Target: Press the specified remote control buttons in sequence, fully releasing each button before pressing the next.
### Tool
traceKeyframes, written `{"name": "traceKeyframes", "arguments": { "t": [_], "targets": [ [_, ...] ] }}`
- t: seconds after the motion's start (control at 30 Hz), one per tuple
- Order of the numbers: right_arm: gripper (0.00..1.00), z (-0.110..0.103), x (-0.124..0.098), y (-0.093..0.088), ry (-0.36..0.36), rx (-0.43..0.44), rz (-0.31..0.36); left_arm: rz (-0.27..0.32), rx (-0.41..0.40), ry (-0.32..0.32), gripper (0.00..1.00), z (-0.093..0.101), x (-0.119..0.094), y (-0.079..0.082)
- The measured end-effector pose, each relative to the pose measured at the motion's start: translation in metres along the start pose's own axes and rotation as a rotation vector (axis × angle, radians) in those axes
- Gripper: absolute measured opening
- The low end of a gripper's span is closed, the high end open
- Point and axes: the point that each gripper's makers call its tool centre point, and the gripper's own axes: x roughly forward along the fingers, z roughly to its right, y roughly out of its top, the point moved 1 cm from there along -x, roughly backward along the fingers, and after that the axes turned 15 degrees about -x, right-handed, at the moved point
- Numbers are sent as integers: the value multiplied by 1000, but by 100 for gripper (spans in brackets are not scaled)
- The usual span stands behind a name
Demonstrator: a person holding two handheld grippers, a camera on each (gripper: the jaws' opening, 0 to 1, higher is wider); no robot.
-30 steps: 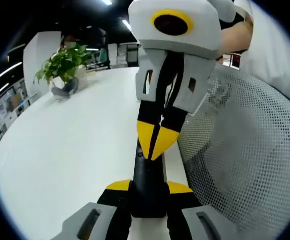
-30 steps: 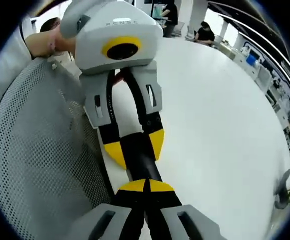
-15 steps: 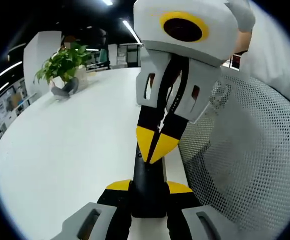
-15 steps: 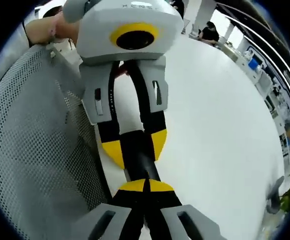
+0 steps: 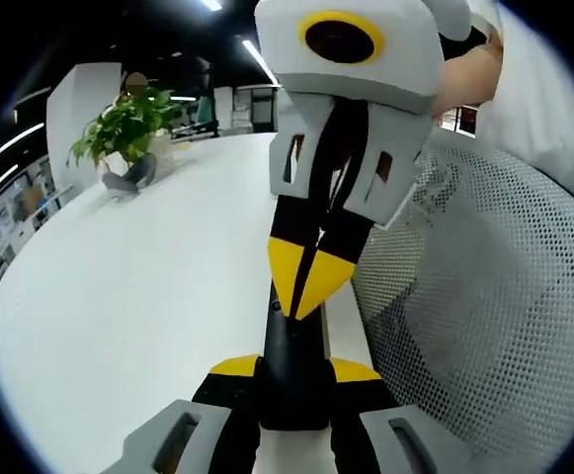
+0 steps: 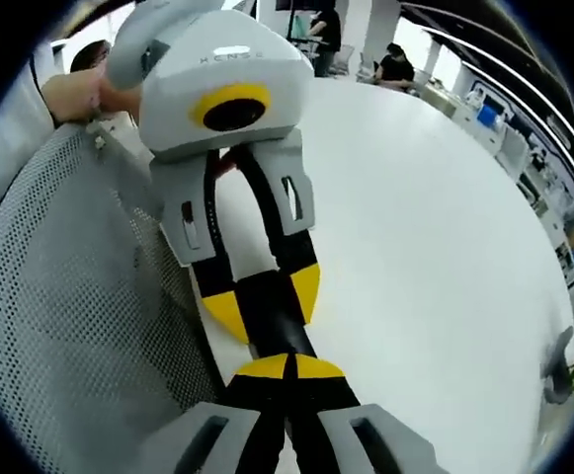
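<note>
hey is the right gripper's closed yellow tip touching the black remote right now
Touching. In the left gripper view, the right gripper's shut yellow tip meets the top of the slim black remote control with no gap.

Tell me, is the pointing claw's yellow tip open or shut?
Shut: the right gripper has its yellow tips meeting in a point over the black remote.
</note>
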Motion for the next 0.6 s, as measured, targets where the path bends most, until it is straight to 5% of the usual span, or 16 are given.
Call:
{"name": "traceKeyframes", "arguments": {
  "t": [0.6],
  "targets": [
    [0, -1, 6, -5, -24, -11, -51, 1, 5, -4, 24, 0, 0, 0]
  ]
}}
